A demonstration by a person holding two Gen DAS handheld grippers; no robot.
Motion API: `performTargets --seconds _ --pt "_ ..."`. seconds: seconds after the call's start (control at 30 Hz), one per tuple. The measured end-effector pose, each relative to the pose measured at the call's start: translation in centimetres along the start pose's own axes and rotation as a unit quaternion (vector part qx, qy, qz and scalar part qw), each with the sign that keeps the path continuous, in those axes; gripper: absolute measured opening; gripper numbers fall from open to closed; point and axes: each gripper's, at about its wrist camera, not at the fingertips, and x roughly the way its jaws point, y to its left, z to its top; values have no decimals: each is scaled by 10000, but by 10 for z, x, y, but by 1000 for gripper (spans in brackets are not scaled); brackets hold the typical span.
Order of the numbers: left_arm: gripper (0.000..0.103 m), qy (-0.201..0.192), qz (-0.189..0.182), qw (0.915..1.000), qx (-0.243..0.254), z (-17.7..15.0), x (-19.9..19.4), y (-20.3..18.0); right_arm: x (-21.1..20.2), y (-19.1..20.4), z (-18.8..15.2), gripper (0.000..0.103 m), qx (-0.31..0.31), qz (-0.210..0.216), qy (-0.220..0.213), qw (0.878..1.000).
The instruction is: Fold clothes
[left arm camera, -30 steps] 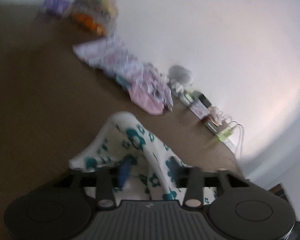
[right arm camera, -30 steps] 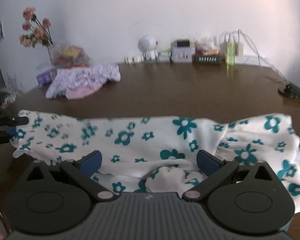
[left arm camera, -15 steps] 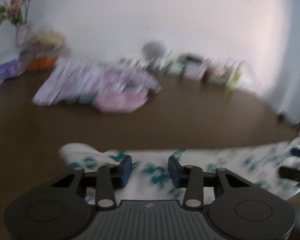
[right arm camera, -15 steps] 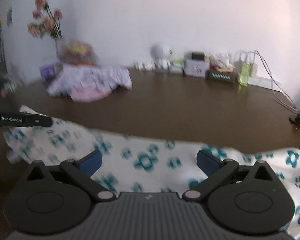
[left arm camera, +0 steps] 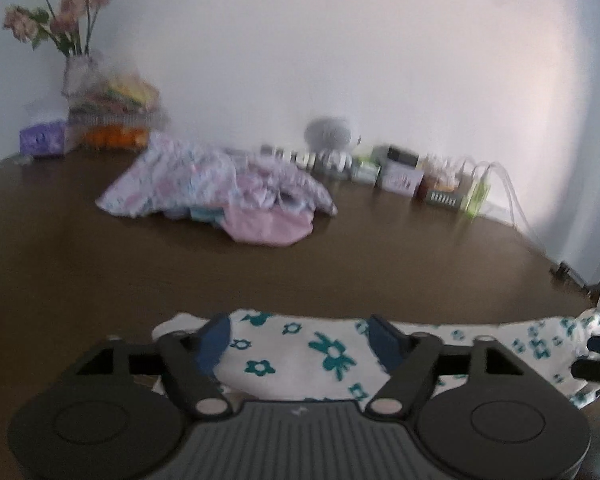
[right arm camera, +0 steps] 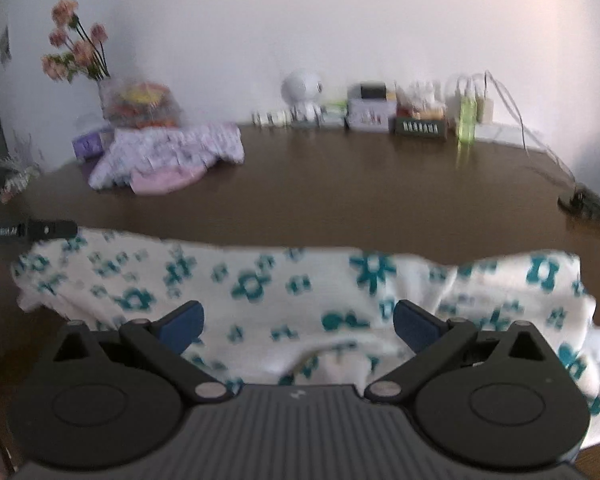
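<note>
garment: white cloth with teal flower print point(right arm camera: 300, 292), spread in a long band across the near edge of the table, directly under and ahead of both grippers. Rumpled, with a fold ridge just ahead of the right gripper's body; its right end bunches up thicker. Print is motion-blurred in both views.
garment, left view: same cloth point(left arm camera: 300, 356) runs from between the left fingers off to the right; its left end sits just beyond the left fingertip.
left gripper point(left arm camera: 298, 334): jaws spread wide, cloth lying between them, nothing clamped. Blue pads visible.
right gripper point(right arm camera: 298, 320): jaws wide apart, above the cloth's middle, not gripping. Cannot tell whether the pads touch the fabric.
cross-view: left gripper's tip point(right arm camera: 40, 230) shows at the cloth's far left end in the right view.
table point(right arm camera: 360, 196): dark brown wood, bare stretch ahead of the cloth.
far left of grippers: pile of pastel clothes point(left arm camera: 220, 188), pink piece in front.
back edge: flower vase point(right arm camera: 80, 52), bag of colourful items point(right arm camera: 144, 104), white round-headed figurine point(right arm camera: 304, 92), small boxes and a green bottle point(right arm camera: 467, 120), cables.
wall point(left arm camera: 340, 40): plain white.
</note>
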Motion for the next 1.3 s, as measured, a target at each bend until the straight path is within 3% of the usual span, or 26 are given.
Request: performTargets --seconds 0.17,0.33,0.53,0.73,0.87,1.03,1.17,1.3 --pt "88 220 132 9994 249 -3 1 -16 3 14 20 103 -290 36 -206 9994" --pt "88 699 503 9953 448 -20 22 -19 31 29 14 103 -538 -109 292 9981" --pt "92 638 600 9935 723 -31 26 -22 49 39 -2 102 -745 -309 761 9938" --pt "93 614 597 9944 618 -28 21 -20 37 32 -4 102 -636 -232 658 9955" --pt "93 284 468 9980 323 -19 -2 -12 2 13 0 103 -375 -391 254 9982" --pt "93 0 141 9986 517 -4 -17 -34 -39 -29 -3 102 52 -1227 -48 9924" --pt "93 39 -418 9951 892 4 -3 -73 -61 -60 -12 103 415 -1602 -125 9861" --pt "93 290 -785 9890 1218 3 23 -109 -65 -72 -18 102 469 -1648 -119 9851"
